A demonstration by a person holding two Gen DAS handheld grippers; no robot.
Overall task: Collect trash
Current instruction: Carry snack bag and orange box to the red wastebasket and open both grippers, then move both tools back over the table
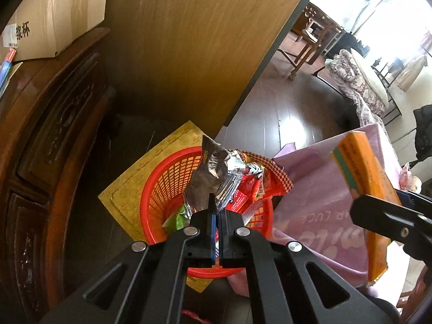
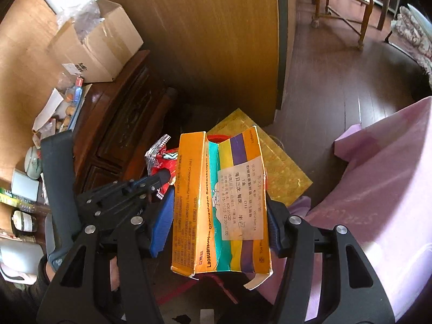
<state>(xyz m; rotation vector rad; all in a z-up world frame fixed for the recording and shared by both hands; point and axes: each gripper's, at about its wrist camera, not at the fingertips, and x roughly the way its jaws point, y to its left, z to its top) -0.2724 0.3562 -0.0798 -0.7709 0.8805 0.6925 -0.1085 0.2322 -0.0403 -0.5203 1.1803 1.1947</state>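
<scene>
We see the left gripper (image 1: pixel 216 210) clamped shut on a crumpled foil wrapper (image 1: pixel 213 172) above the red basket (image 1: pixel 159 189), whose contents that wrapper largely hides. The right gripper (image 2: pixel 218 224) grips an orange medicine box (image 2: pixel 194 205) across its sides; the box masks the basket (image 2: pixel 218 137) except a rim sliver. The basket stands on a yellow mat (image 1: pixel 135 183), its near corner covered.

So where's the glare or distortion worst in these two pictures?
Left wrist view: windows at top right blown out white, a glare patch on the floor, table edge bowed by the fisheye. Right wrist view: evenly lit, orange box sharp, corners dark.
</scene>
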